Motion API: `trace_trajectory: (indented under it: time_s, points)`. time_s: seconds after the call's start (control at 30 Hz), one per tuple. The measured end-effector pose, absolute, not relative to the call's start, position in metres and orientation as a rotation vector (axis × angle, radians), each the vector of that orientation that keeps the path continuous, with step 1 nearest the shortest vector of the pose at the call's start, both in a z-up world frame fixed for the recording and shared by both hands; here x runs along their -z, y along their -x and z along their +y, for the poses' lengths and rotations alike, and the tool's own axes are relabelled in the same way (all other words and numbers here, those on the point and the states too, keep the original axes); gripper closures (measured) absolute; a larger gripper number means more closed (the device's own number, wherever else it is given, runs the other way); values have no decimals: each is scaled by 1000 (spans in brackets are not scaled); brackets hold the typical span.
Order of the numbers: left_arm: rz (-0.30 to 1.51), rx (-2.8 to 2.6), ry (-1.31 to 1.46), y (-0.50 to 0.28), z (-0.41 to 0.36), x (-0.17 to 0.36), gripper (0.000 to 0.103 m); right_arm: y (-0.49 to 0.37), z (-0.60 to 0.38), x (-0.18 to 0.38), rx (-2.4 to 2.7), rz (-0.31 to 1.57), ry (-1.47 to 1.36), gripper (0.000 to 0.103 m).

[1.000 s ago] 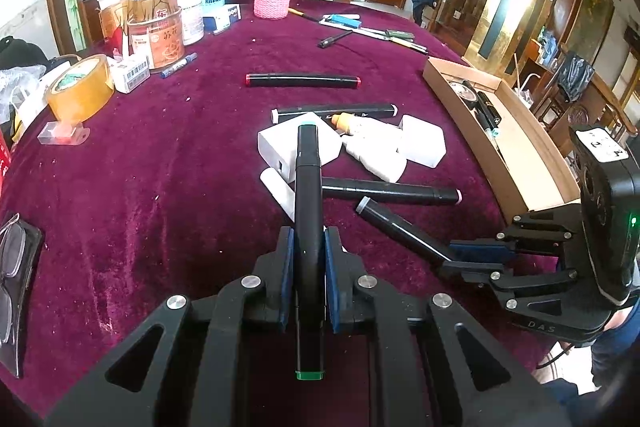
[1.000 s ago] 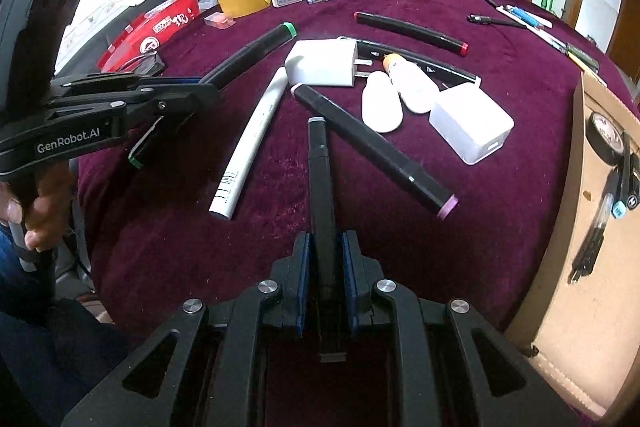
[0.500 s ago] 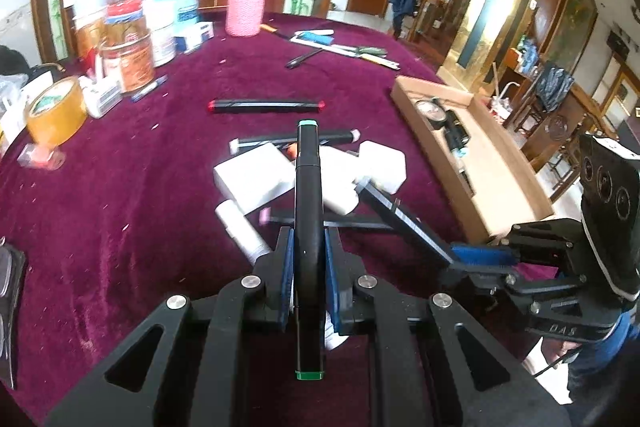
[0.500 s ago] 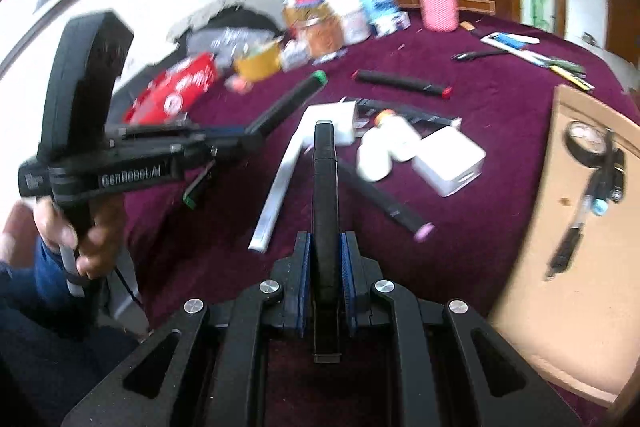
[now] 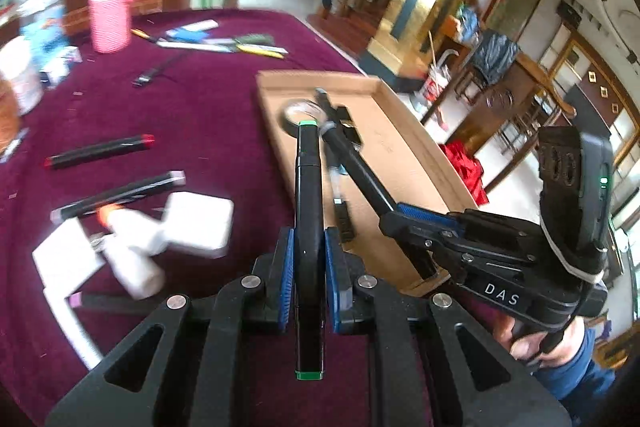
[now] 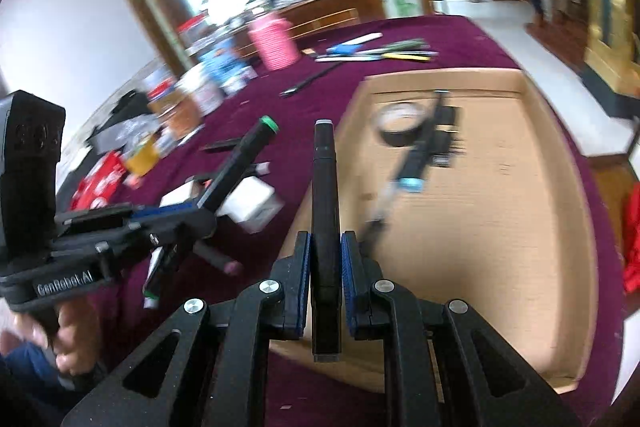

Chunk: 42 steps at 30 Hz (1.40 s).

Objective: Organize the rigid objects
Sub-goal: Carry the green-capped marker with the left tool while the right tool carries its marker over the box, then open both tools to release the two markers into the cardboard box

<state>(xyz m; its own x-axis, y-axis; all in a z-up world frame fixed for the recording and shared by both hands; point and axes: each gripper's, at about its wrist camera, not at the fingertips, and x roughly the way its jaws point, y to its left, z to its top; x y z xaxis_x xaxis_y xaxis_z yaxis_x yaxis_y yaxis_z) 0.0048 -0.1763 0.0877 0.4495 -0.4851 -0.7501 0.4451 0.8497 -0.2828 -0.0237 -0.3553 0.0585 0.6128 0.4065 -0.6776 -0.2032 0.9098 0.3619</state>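
Markers carried to the cardboard tray

Left claw is clamped on a green-capped marker; right claw is clamped on a grey-tipped marker. Both markers project forward over the near left edge of the cardboard tray, which lies at the right edge of the maroon surface. A tape roll and pens already occupy the tray's far end. Judged best practice: lower each marker flat onto bare cardboard, parallel to the tray's long wall, keep the claws apart, and part the fingers only once the barrel rests, since round barrels will likely roll
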Motion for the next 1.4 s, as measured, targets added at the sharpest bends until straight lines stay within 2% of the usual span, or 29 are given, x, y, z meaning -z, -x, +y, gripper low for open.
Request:
trace_trajectory:
  time_s: [0.27, 0.73, 1.4]
  points:
    - [1044, 563, 45, -35, -221, -57, 91, 17, -392, -43, -269, 893, -306, 90]
    - [1082, 467, 5, -50, -246, -33, 91, 11, -409, -23, -215, 971, -314, 90]
    - [1068, 493, -29, -44, -251, -35, 91, 3, -398, -23, -215, 999, -295, 89]
